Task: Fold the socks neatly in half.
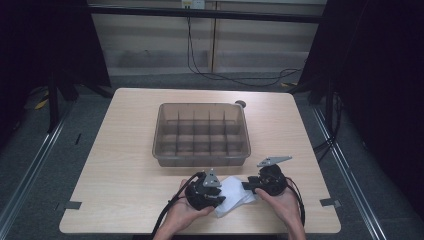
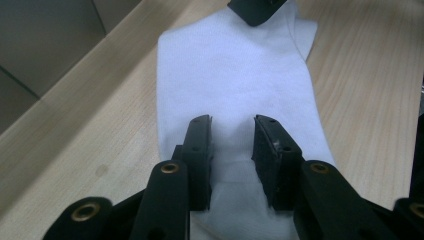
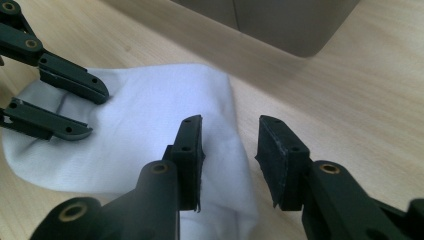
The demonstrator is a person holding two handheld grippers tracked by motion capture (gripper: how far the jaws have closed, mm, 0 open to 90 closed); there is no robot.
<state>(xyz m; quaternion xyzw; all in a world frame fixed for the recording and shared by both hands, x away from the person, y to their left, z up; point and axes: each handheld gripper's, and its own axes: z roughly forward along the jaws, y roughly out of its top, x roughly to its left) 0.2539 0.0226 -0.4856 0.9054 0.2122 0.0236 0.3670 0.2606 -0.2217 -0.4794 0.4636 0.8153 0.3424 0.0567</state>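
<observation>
- Right now the white sock lies flat on the table, near the person's edge, between the two claws.
- The left claw sits over one end of the sock. Its jaws are spread, with cloth under the gap, not pinched.
- The sock's long side runs straight away from the left claw toward the right claw.
- The right claw is spread too. The sock's edge lies under its left jaw and reaches away to that side.
- Both claws are about as near, so each could pinch its own end.
- The clear box stands just beyond them.
</observation>
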